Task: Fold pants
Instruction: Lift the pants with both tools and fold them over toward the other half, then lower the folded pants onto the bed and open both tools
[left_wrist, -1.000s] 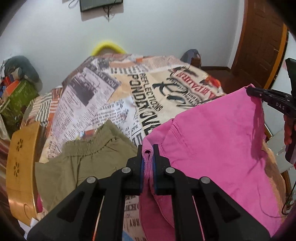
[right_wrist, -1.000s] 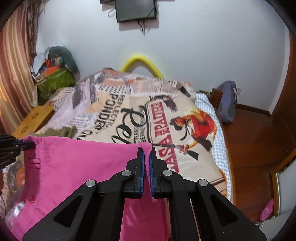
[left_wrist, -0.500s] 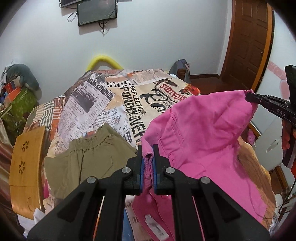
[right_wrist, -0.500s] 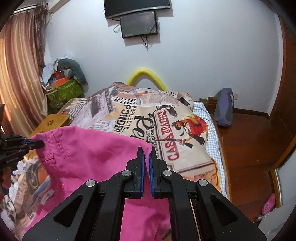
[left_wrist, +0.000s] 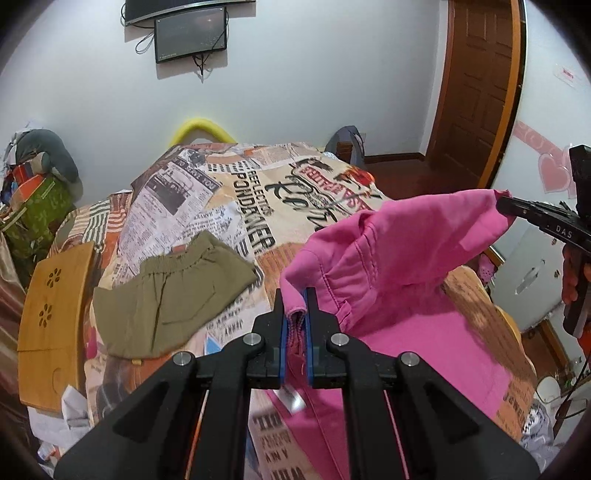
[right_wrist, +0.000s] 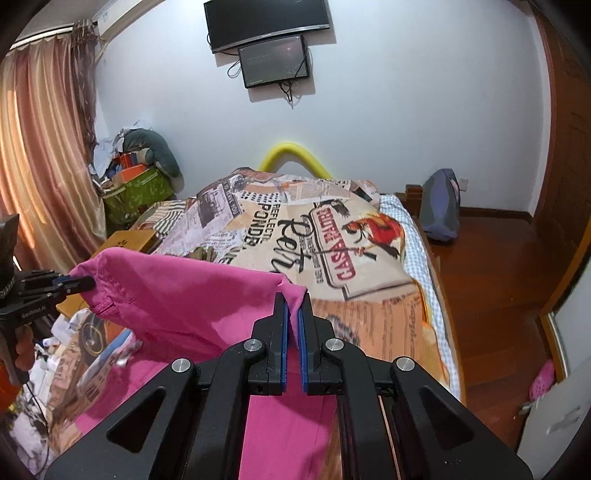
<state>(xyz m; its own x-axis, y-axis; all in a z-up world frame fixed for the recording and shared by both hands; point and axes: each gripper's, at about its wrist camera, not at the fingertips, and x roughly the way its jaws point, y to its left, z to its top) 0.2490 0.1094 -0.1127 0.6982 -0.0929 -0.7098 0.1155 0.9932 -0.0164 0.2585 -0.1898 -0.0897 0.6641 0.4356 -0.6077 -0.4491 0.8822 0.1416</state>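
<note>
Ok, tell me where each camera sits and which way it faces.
Left wrist: on the left gripper, facing down the bed; right gripper at the right edge.
Right wrist: on the right gripper, facing the same way; left gripper at the left edge.
Shared: bright pink cotton pants, pinched by both grippers; olive green shorts; wall-mounted black screens.

Matt pink cloth pants, olive cloth shorts, printed cloth bedspread, glossy wood floor, matt black plastic tongs

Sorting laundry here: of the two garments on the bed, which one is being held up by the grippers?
The pink pants: both the left gripper and right gripper pinch their top edge. The olive shorts lie flat, untouched, on the bedspread.
</note>
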